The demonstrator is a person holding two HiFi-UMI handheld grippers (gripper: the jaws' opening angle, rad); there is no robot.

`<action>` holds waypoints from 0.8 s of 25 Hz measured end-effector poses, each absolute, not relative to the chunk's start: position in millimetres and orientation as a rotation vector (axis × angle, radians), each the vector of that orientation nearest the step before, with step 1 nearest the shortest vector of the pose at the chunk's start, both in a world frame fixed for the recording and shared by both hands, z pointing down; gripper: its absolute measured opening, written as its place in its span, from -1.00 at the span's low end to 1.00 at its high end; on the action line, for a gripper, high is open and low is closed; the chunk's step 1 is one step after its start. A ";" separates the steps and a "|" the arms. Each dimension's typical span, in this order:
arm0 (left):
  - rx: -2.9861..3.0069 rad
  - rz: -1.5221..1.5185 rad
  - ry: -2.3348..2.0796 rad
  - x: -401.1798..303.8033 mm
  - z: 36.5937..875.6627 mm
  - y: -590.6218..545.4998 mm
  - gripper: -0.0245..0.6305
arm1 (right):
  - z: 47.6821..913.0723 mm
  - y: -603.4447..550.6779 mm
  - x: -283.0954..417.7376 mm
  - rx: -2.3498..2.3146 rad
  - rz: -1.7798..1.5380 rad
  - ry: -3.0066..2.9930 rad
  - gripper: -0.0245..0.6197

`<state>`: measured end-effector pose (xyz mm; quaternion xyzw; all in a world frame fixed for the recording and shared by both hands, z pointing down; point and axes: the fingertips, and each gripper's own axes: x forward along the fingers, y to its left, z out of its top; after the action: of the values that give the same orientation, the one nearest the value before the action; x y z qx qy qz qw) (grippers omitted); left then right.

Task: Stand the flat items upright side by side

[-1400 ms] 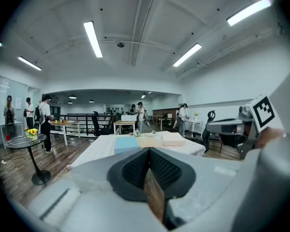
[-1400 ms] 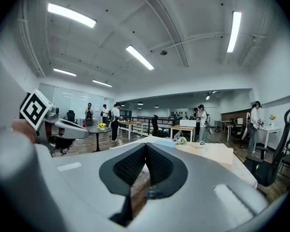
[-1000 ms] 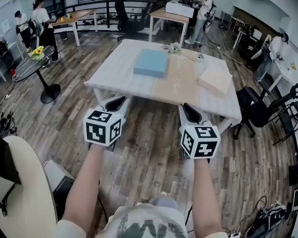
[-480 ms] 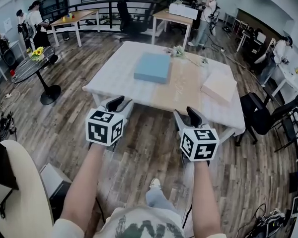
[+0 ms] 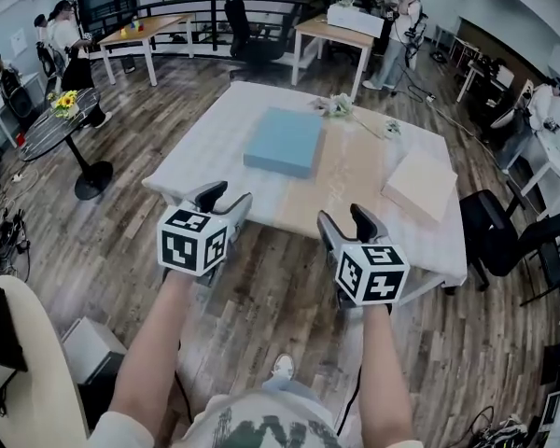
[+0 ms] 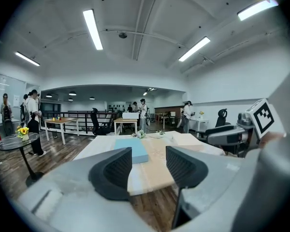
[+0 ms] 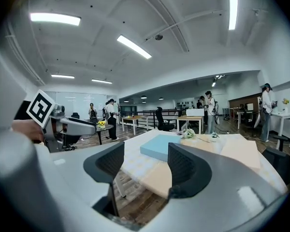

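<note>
Two hand-held grippers hover over the plank floor just short of the near edge of a white and pale-wood table [image 5: 205, 161], each carried on a bare forearm. The left gripper [image 5: 226, 199] has its claw released, jaws well apart with nothing between them, and they have just been opening. The right gripper [image 5: 343, 218] shows the same: claw released, jaws spread and just been opening, with only the table's edge and the floor seen through the gap.

Two flat items lie on the tabletop, well apart from each other and from both grippers. One blue slab [image 5: 283, 141] rests flat near the middle of the table. One beige slab [image 5: 420, 185] rests flat toward the table's right side. Neither stands upright.

Each gripper carries one marker cube, two in all: the left cube [image 5: 192, 241] and the right cube [image 5: 371, 273], both printed with black-and-white square patterns rather than words.

A small bunch of flowers [image 5: 336, 107] lies at the far edge of the table. To the left, one round dark side table [image 5: 61, 124] holds sunflowers [image 5: 67, 101]. Several people stand at desks around the edges of the room.
</note>
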<state>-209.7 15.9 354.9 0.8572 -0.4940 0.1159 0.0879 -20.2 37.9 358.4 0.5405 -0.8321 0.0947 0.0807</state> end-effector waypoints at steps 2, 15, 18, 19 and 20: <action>2.540 0.348 -1.478 -204.1 357.5 -3.6 -0.19 | 360.6 16.9 -14.7 1.589 0.280 -2.492 0.03; 2.460 0.359 -1.547 -178.1 374.3 -112.5 -0.06 | 372.7 -98.1 9.1 1.460 0.300 -2.550 0.14; 2.449 0.360 -1.545 -170.0 375.8 -128.4 -0.04 | 375.6 -116.7 17.2 1.455 0.320 -2.557 0.14; 2.446 0.366 -1.546 -168.7 376.0 -132.2 -0.04 | 376.2 -121.5 19.0 1.454 0.326 -2.559 0.14; 2.444 0.371 -1.547 -168.2 376.3 -135.6 -0.04 | 376.7 -125.9 20.2 1.452 0.330 -2.562 0.14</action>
<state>-168.2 -135.6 376.3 0.8327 -0.5272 0.1266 0.1126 20.2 -125.9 376.7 0.4882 -0.8610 0.1110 0.0891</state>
